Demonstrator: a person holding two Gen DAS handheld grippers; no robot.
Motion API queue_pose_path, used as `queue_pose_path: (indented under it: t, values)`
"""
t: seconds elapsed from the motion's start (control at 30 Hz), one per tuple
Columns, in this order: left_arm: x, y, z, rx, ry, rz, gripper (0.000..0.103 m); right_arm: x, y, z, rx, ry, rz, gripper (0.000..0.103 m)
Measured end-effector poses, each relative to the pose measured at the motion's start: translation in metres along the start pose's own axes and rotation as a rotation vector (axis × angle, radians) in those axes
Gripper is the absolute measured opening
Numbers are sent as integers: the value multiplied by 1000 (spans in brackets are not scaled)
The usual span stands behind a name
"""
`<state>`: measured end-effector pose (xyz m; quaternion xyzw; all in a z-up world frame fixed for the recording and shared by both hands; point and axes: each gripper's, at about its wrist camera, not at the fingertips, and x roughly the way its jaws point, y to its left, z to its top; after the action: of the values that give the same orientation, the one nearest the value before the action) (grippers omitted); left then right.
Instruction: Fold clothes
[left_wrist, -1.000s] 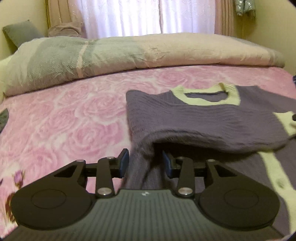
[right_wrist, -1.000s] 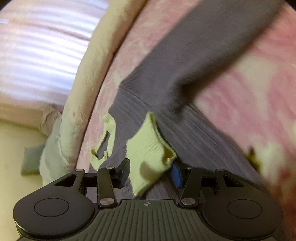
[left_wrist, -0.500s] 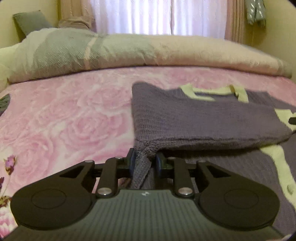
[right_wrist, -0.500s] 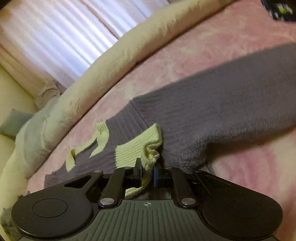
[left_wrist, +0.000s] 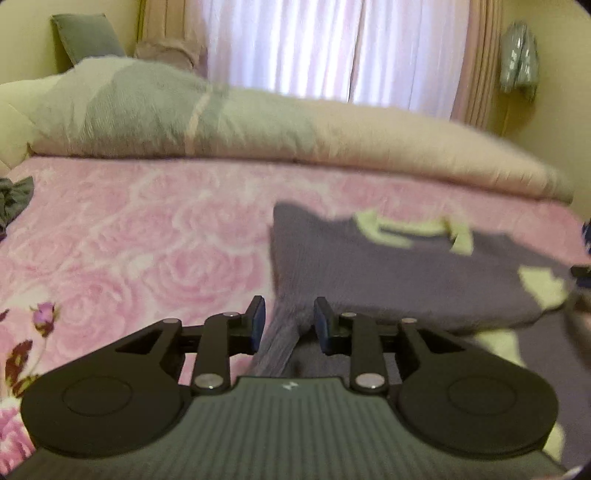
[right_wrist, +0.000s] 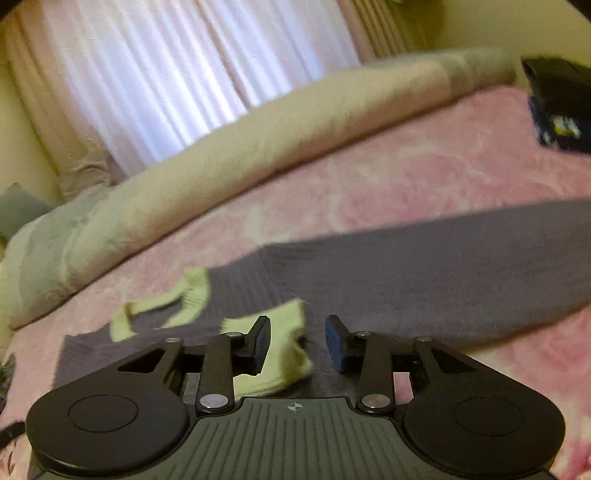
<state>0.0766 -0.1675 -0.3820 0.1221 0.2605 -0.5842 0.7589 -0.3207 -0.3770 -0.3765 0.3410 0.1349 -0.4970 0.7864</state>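
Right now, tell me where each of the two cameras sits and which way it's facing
Left wrist: on the left gripper, low over the pink bedspread, facing the curtains; open fingers straddle the purple sweater fold.
Right wrist: on the right gripper, tilted, facing the rolled duvet; open fingers beside the yellow cuff.
Shared: sweater, yellow collar, duvet, curtains.

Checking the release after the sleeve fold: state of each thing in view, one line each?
left gripper: open, sweater fold between the pads, not clamped
right gripper: open, cuff lying between the pads
purple sweater: flat on the bed, one sleeve folded across the body
yellow cuff: released, resting on the sweater
other sleeve: spread out, unfolded
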Motion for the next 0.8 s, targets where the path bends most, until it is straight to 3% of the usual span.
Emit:
queue_pose_path:
  t: [0.07, 0.17, 0.23, 0.33, 0.37, 0.4, 0.43, 0.47, 0.53, 0.67, 0.8]
  values:
    - [12, -8, 5, 17, 15, -61, 24, 9, 9, -4, -34, 47, 88, 37]
    - [43, -12, 0, 9, 96, -59, 25, 35, 8, -18, -16, 139, 101, 36]
    - [64, -10, -6, -23, 153, -34, 19, 39, -8, -22, 67, 140, 86, 20]
    - [55, -9, -5, -64, 157, -31, 19, 21, -38, -16, 215, 125, 112, 18]
    - [49, -9, -6, -72, 158, -32, 20, 13, -49, -13, 243, 110, 103, 21]
    - [43, -9, -6, -77, 160, -33, 21, 1, -61, -12, 276, 89, 89, 48]
    - [36, -10, -8, -88, 162, -37, 25, -13, -75, -12, 319, 61, 78, 69]
    - [28, -10, -10, -103, 163, -42, 26, -27, -90, -12, 363, 33, 67, 84]
    - [13, -8, -15, -149, 171, -66, 26, -53, -124, -13, 456, -12, 64, 84]
    - [-9, -11, -34, -248, 210, -119, 27, -91, -205, -25, 767, -108, 64, 83]
    - [-16, -13, -44, -271, 236, -110, 27, -107, -270, -37, 1022, -205, 132, 61]
